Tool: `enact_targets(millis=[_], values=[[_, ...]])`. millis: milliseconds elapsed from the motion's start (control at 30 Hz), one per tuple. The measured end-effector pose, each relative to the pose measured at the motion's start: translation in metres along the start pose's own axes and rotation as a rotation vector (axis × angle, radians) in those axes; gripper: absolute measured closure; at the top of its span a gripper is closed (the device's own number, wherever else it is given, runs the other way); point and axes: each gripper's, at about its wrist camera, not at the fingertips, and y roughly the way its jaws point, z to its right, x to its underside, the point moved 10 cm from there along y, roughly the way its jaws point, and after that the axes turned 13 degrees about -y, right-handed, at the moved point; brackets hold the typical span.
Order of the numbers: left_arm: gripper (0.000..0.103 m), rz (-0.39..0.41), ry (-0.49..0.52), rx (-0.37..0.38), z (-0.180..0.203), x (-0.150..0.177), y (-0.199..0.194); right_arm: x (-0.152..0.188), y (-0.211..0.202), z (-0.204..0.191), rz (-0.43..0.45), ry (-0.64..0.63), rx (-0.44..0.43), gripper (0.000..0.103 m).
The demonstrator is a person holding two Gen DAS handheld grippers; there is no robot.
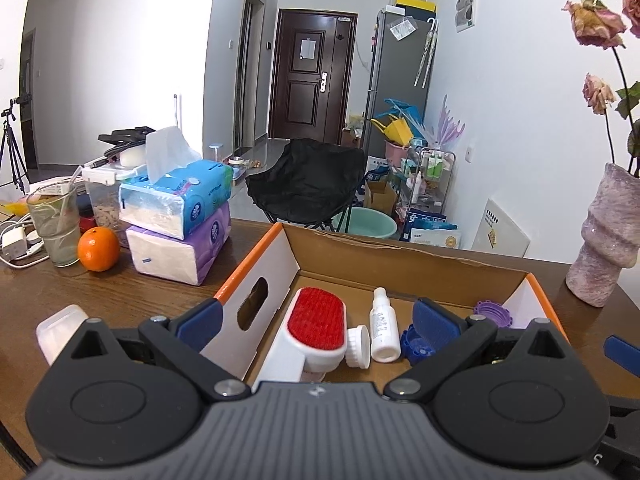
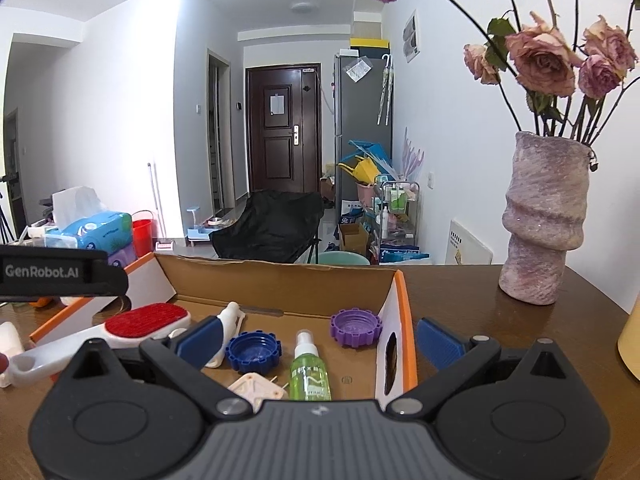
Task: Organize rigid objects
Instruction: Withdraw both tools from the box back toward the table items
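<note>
A dark wooden worktop point(image 1: 120, 300) fills the lower frame. On it: an open cardboard box point(image 1: 360, 252) at centre, stacked tissue packs point(image 1: 180, 240), an orange point(image 1: 98, 249) and a glass point(image 1: 56, 224) at left, a vase point(image 1: 608, 236) at right.

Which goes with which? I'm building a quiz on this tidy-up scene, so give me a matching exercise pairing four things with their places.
Things:
1. red-faced white lint brush
2. purple ribbed plastic cap
3. round orange fruit
4. pink textured ceramic vase

Places:
A. table, right of the cardboard box
B. box, left side
C. table, beside a drinking glass
D. box, by right wall

Pairs: 1-B, 2-D, 3-C, 4-A
</note>
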Motion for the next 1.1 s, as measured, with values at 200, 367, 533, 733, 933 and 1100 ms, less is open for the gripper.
enact_targets(millis=[200, 367, 533, 733, 933, 1100], values=[[0.000, 0.006, -0.004, -0.002, -0.008, 0.004, -0.019, 0.001, -0.020, 0.000, 0.010, 0.007, 0.004, 0.000], [0.000, 0.004, -0.008, -0.008, -0.018, 0.007, -0.035, 0.004, -0.037, -0.001, 0.017, 0.013, 0.001, 0.000], [0.000, 0.003, -0.015, -0.007, -0.029, 0.009, -0.053, 0.005, -0.055, -0.006, 0.027, 0.008, -0.004, 0.000], [0.000, 0.005, -0.006, -0.009, -0.036, 0.015, -0.072, 0.009, -0.079, -0.010, 0.040, 0.005, -0.007, 0.000], [0.000, 0.007, 0.000, -0.006, -0.044, 0.020, -0.090, 0.017, -0.099, -0.014, 0.043, 0.010, -0.014, 0.000], [0.000, -0.004, 0.007, -0.007, -0.052, 0.028, -0.102, 0.024, -0.114, -0.014, 0.043, 0.013, -0.010, 0.000]])
